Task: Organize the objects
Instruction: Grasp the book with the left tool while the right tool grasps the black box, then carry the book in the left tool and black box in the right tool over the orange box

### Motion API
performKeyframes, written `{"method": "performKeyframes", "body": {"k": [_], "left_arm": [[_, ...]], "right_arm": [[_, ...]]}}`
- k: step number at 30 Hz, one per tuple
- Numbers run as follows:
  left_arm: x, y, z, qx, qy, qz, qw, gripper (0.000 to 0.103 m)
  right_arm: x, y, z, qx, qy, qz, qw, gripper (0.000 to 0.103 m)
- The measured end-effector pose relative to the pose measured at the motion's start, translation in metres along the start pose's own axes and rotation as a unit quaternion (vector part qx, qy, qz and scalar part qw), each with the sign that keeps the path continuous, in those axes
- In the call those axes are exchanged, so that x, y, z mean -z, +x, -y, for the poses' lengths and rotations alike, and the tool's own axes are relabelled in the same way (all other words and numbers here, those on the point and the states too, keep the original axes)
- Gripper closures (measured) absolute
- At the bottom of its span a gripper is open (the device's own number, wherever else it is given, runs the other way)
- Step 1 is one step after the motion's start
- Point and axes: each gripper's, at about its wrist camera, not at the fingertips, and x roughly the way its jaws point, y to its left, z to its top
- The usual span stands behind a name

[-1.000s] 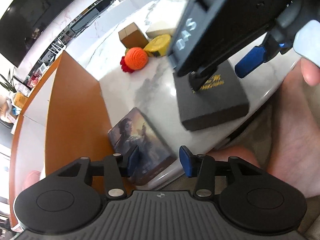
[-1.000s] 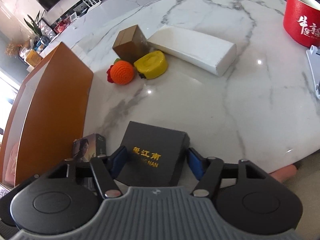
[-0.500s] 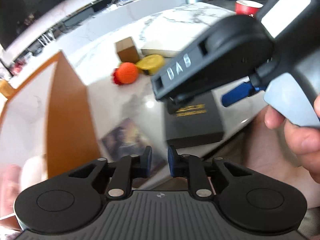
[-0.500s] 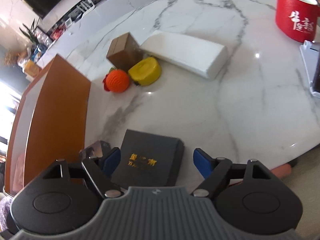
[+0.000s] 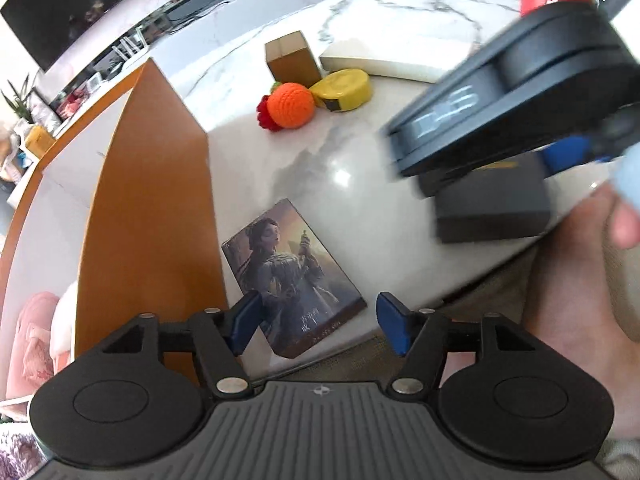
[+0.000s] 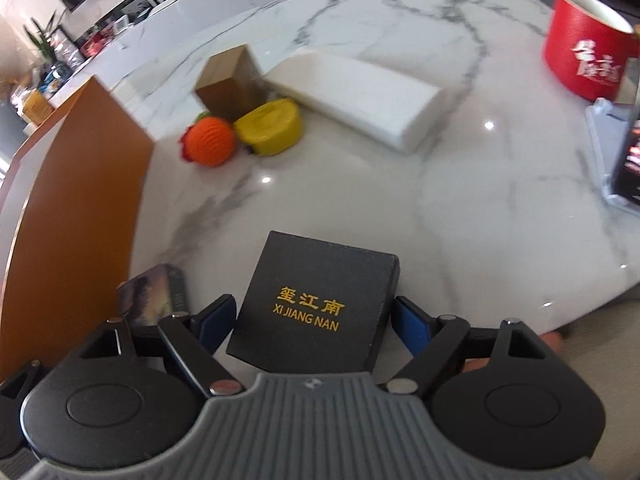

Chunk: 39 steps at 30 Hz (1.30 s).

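A black box with gold lettering [image 6: 316,304] lies at the marble table's near edge. My right gripper [image 6: 310,320] is open, its blue fingers straddling the box on both sides, apparently just clear of it. The box also shows in the left wrist view [image 5: 496,208], partly under the right gripper's body. A picture card box with a woman's portrait [image 5: 288,276] lies flat by the table edge. My left gripper [image 5: 316,322] is open over its near end. A tall orange storage box [image 5: 152,208] stands to the left.
Further back lie an orange crocheted ball [image 6: 210,141], a yellow tape measure [image 6: 270,126], a brown cardboard box [image 6: 230,84] and a long white box [image 6: 360,98]. A red cup [image 6: 586,64] and a phone stand [image 6: 616,160] are at the right.
My left gripper closed partway, then opened wide and came nearer the picture card box. My right gripper pulled back a little, then came forward again around the black box, still open.
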Motion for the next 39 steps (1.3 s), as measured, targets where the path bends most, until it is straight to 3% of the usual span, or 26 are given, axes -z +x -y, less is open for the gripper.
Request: {"method": "performKeyframes", "body": {"k": [5,8,13,18,26,28,32,39], "left_arm": [[-0.007,-0.002,-0.003,-0.006,-0.032,-0.003,0.9995,0.028],[-0.009,-0.008,-0.008,-0.003,-0.075,-0.006,0.9971,0.025],[-0.019,0.002,-0.026,-0.001,-0.144,-0.025,0.9892,0.024],[-0.011,0.013,-0.048,0.013,-0.203,-0.070,0.9766,0.023],[-0.012,0.014,-0.045,0.018,-0.202,-0.055,0.9777,0.022],[-0.011,0.012,-0.045,0.019,-0.197,-0.048,0.9791,0.035],[-0.010,0.013,-0.046,0.027,-0.192,-0.039,0.9803,0.036],[-0.005,0.008,-0.050,0.084,-0.198,-0.018,0.9764,0.037]], "right_arm": [[-0.001,-0.003,0.017,-0.007,0.017,-0.007,1.000,0.018],[0.000,-0.004,0.018,-0.009,0.014,-0.009,1.000,0.018],[0.001,-0.004,0.018,-0.017,0.013,-0.013,1.000,0.018],[0.002,-0.005,0.021,-0.031,0.018,-0.016,0.999,0.018],[0.003,-0.004,0.023,-0.039,0.015,-0.012,0.999,0.018],[0.004,-0.005,0.023,-0.039,0.012,-0.012,0.999,0.018],[0.004,-0.005,0.021,-0.034,0.005,-0.008,0.999,0.019],[0.009,-0.011,0.021,-0.031,0.002,-0.002,1.000,0.020]]}}
